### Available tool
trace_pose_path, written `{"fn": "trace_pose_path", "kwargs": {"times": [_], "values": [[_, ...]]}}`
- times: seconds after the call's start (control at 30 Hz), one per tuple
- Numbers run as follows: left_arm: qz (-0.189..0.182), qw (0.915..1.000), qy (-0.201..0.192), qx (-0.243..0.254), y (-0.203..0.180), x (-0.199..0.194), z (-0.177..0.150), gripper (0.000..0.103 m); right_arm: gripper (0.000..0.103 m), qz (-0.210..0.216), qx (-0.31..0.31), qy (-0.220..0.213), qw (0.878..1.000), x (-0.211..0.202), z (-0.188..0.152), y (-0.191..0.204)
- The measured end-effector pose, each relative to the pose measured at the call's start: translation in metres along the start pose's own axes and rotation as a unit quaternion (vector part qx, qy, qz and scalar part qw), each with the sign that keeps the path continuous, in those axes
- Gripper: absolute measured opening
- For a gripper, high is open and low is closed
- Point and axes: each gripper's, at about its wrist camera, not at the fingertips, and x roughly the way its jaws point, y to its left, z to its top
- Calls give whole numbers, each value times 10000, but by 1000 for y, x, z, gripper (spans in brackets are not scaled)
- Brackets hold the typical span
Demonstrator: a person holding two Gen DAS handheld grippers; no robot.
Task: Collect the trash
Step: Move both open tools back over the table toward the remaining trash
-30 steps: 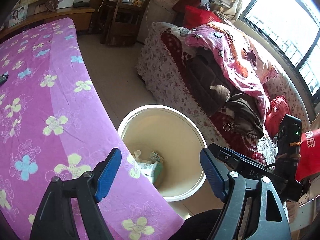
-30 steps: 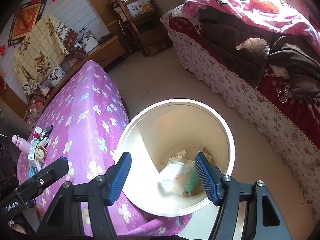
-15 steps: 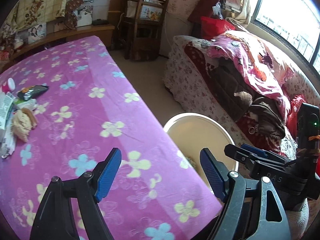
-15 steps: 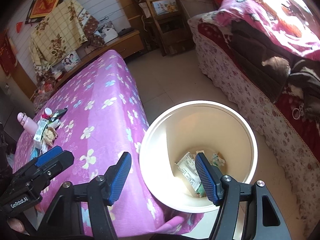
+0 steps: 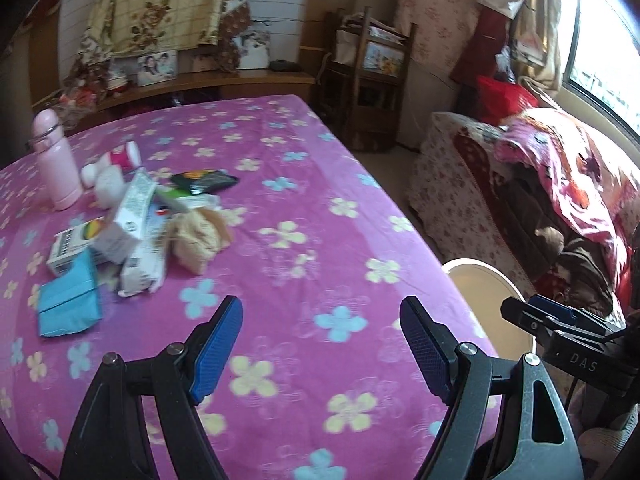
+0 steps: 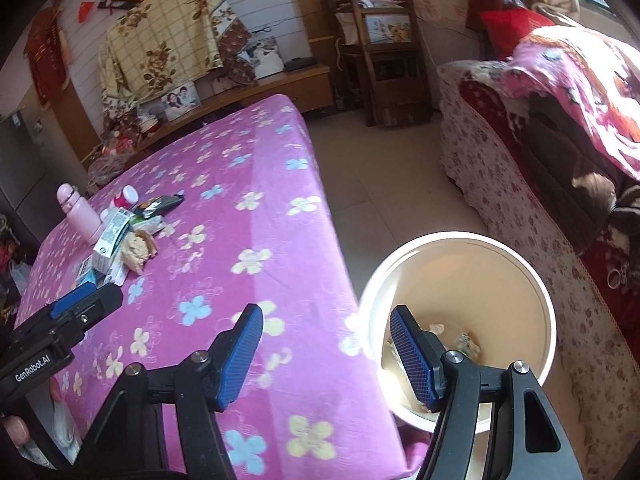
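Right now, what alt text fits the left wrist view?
The open left gripper hovers empty over a pink flowered tablecloth, facing a pile of wrappers and cartons beside a pink bottle. A white trash bucket stands at the table's right edge.

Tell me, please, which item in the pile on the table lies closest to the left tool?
The flat blue packet: it lies at the pile's near edge, ahead of the open left tool; the boxes and the pink bottle sit farther back.

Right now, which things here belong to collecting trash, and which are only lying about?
For the job:
round white plastic bin
crumpled beige wrapper
torn white carton
flat blue packet

Lying about:
pink drinking bottle
framed photo
wooden chair
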Motion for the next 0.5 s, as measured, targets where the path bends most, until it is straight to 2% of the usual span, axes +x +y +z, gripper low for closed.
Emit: {"fn": "trace_pose_path", "kwargs": {"times": [0.23,0.5], "values": [[509,9984,-69,-246,48,-16,-8,81,70,248,-346,55,9991,11,3,50],[899,9943,11,-573,111,-29,-20,81,70,716,-752,320,9941,37,-1,115]]}}
